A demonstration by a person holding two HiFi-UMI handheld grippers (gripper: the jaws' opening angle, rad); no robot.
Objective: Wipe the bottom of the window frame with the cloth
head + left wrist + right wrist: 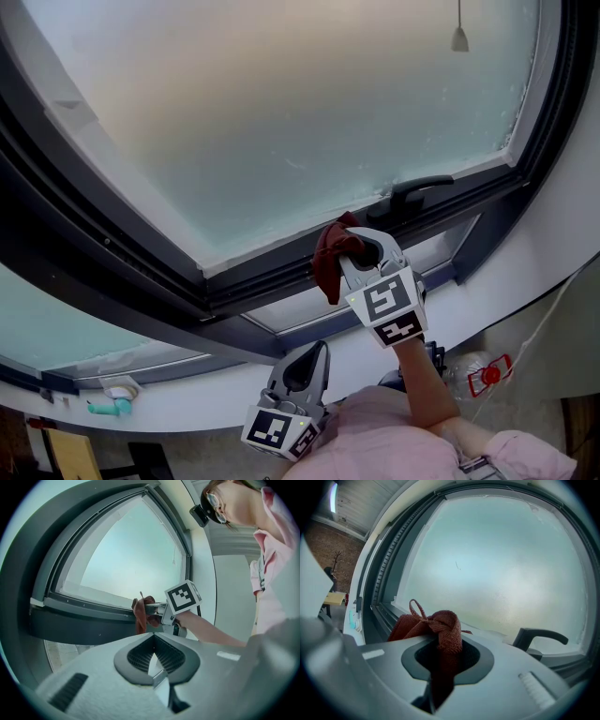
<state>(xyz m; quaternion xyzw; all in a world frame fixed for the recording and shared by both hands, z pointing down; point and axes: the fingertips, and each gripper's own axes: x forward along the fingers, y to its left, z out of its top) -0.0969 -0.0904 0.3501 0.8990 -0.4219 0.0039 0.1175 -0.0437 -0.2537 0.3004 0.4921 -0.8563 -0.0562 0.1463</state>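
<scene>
Right gripper (364,246) clamps the cloth (330,261) just left of the handle (418,190) — keep it pressed flat along the window frame (258,283).

Right tongs (361,244) raised, clamped — left tongs (317,352) low, closed.

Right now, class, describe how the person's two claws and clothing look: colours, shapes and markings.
The left claw and right claw are pale grey plastic with dark ribbed pads. Each carries a white cube bearing black square markers. The person wears a pink shirt.
</scene>
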